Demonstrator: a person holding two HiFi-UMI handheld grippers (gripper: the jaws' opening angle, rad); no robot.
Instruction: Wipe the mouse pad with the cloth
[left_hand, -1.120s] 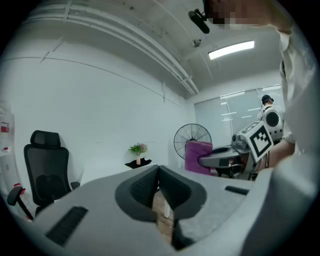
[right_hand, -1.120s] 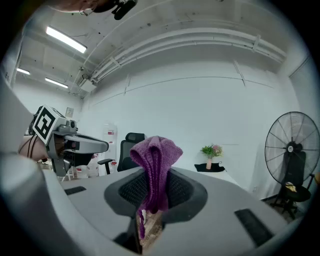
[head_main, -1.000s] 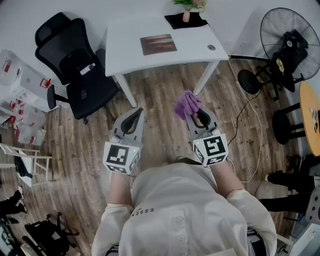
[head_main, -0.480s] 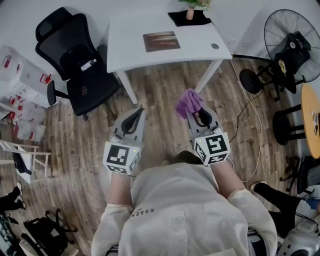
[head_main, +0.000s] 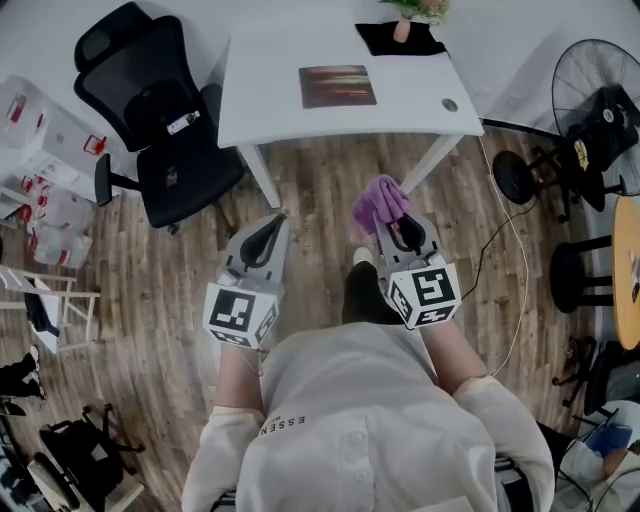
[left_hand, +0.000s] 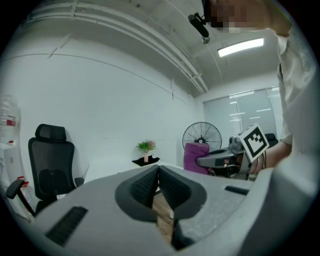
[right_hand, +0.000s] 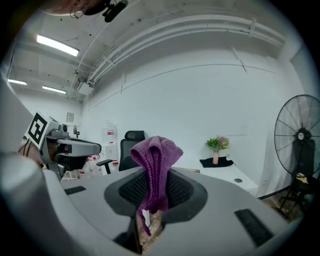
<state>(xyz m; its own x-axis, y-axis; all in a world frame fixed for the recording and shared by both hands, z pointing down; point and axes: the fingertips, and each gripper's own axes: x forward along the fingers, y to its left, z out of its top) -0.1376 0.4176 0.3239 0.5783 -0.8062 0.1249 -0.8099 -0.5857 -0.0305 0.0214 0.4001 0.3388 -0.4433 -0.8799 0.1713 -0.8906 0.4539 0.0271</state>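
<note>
A dark reddish-brown mouse pad (head_main: 338, 86) lies flat on the white table (head_main: 270, 95), well ahead of both grippers. My right gripper (head_main: 384, 216) is held over the wooden floor, shut on a purple knitted cloth (head_main: 378, 202). In the right gripper view the cloth (right_hand: 155, 160) stands up out of the pinched jaws and hangs down between them. My left gripper (head_main: 277, 219) is level with it to the left, shut with nothing in it. The left gripper view shows its jaws pressed together, with the right gripper (left_hand: 220, 159) and cloth (left_hand: 196, 157) beside.
A black office chair (head_main: 160, 130) stands left of the table. A potted plant (head_main: 403, 25) on a black mat sits at the table's far edge. A floor fan (head_main: 600, 110), a black stool (head_main: 580, 275) and a floor cable (head_main: 500, 250) are on the right.
The table and chair have slid lower and rightward in the head view as the person steps toward them; a foot now shows between the grippers. Both grippers keep their pose and grip.
</note>
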